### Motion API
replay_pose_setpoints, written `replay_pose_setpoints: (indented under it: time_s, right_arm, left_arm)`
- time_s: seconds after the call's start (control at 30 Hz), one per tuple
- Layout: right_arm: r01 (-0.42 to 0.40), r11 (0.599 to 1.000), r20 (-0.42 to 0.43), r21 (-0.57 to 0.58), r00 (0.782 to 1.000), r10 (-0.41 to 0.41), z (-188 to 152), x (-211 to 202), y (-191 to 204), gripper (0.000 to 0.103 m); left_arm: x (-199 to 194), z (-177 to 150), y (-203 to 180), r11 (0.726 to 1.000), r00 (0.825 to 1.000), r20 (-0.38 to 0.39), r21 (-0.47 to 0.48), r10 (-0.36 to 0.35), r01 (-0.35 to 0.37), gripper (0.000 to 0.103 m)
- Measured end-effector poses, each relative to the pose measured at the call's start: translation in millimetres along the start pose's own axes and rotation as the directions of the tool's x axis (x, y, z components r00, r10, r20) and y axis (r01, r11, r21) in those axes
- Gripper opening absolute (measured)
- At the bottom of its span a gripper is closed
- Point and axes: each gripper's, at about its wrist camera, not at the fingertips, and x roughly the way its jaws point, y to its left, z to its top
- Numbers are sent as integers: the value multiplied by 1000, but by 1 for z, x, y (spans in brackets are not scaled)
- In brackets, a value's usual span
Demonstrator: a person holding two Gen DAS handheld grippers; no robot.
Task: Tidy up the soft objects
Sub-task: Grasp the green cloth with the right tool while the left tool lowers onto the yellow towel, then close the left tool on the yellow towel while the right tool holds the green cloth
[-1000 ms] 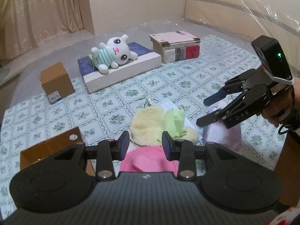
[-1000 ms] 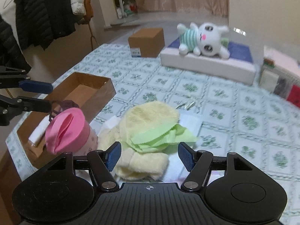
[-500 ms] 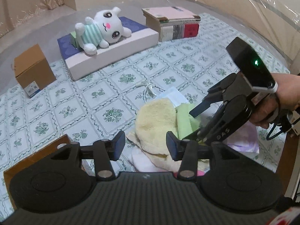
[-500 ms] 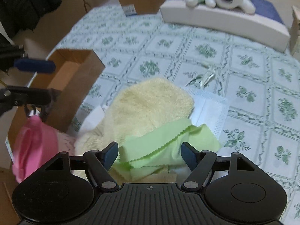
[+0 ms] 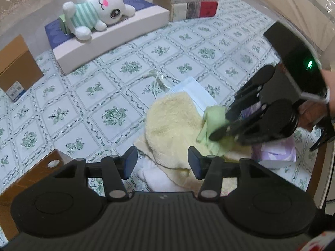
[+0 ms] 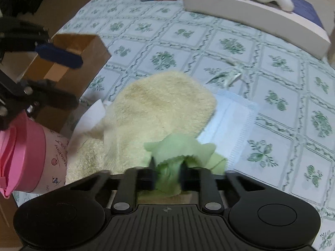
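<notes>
Right hand-held gripper (image 6: 166, 176) has just clamped shut on the green cloth (image 6: 184, 148), bunched atop the near end of the yellow towel (image 6: 159, 106) on the bench (image 6: 272, 108). Left hand-held gripper (image 5: 162, 163), jaws parted and empty after opening, hovers nearer the towel, whose long axis runs near-to-far.

Soft, even indoor light, faint shadows, strong fisheye bending at edges, slight motion blur.
</notes>
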Motion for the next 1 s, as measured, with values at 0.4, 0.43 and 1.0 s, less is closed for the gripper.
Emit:
replay_pose_setpoints:
  time_s: [0.4,0.43,1.0]
  right_arm:
    - [34,995,172,90,984,-50,3,-50,-25,7]
    - [39,995,181,95,982,-56,3,-52,-27,7]
    - [22,989,226,145,972,-55,-10,-46,-45,7]
  left_arm:
    - [51,27,-14,991,979,-182,78,-89,105,81]
    - [56,28,-16,991,976,-201,89,-84,103,82]
    - [126,32,-37,962,866,-501,239,5,133,86]
